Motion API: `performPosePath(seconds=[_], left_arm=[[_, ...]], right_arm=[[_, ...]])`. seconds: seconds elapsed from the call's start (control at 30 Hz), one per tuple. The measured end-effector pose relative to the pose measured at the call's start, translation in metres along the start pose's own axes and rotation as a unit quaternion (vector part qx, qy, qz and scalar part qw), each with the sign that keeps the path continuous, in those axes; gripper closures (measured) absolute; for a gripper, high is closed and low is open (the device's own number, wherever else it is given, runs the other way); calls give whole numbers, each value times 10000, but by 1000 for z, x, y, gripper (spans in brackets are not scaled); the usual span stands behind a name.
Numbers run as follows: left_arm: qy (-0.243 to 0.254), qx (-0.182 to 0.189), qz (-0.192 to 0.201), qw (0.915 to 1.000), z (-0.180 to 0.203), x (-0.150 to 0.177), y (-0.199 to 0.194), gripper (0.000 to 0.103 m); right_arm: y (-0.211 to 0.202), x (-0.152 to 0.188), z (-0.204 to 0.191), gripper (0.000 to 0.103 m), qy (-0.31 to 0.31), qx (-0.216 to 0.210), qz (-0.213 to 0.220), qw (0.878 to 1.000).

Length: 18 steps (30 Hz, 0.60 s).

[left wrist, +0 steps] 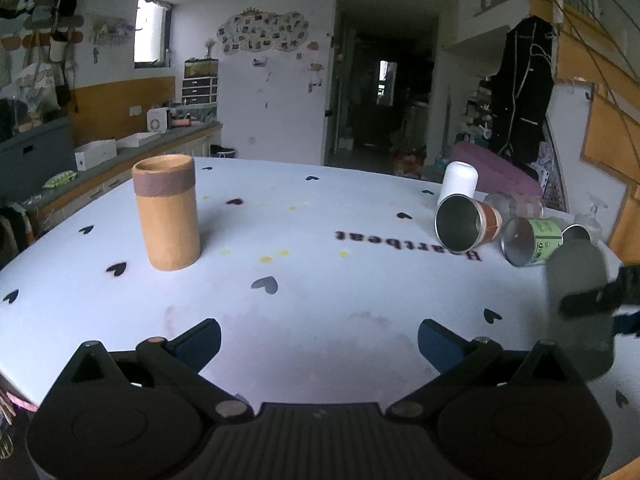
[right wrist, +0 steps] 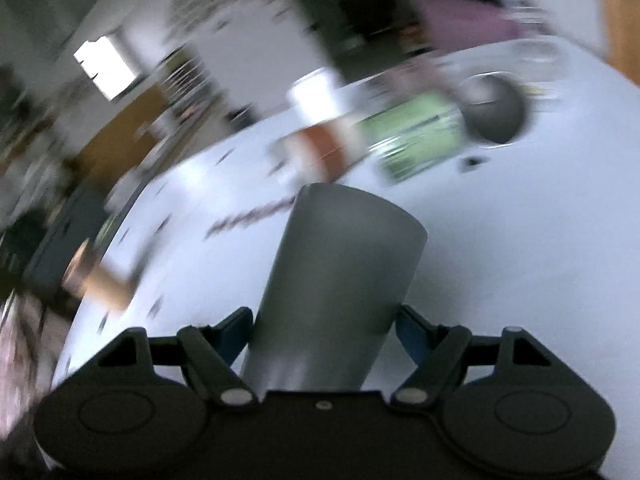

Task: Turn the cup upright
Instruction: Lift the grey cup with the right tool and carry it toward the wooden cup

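Observation:
My right gripper [right wrist: 324, 320] is shut on a plain grey cup [right wrist: 336, 280] and holds it above the table; the view is motion-blurred and tilted. The same grey cup [left wrist: 580, 308] shows blurred at the right of the left wrist view, with the right gripper's fingers [left wrist: 592, 298] around it. My left gripper [left wrist: 320, 340] is open and empty, low over the near table. A tall orange cup [left wrist: 168, 212] stands upright at the left.
The table has a white cloth [left wrist: 320, 280] with black hearts. At the right, a metal cup with an orange band [left wrist: 466, 224] and one with a green label [left wrist: 530, 240] lie on their sides. A white cup [left wrist: 458, 182] stands mouth-down behind them. Glassware stands at the far right.

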<state>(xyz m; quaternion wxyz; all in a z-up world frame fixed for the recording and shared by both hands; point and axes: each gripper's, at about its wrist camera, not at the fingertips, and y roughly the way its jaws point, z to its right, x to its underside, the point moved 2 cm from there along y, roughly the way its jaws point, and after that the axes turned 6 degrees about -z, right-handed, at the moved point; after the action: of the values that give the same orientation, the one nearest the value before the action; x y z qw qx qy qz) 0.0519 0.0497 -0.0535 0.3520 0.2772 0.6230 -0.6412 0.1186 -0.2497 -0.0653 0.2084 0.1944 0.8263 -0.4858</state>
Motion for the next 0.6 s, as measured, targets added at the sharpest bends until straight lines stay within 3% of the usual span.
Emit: performPosePath(seconds=[0.3, 0.4, 0.6], left_arm=[[-216, 62, 76, 9997, -11, 3, -11, 0], [-350, 99, 151, 9992, -14, 4, -12, 0], [-246, 389, -277, 9986, -11, 5, -3, 0]], right_arm=[[34, 39, -69, 25, -1159, -280, -679, 9905], [48, 41, -74, 25, -1206, -253, -838, 9888], [50, 53, -76, 24, -1168, -192, -801, 9897]])
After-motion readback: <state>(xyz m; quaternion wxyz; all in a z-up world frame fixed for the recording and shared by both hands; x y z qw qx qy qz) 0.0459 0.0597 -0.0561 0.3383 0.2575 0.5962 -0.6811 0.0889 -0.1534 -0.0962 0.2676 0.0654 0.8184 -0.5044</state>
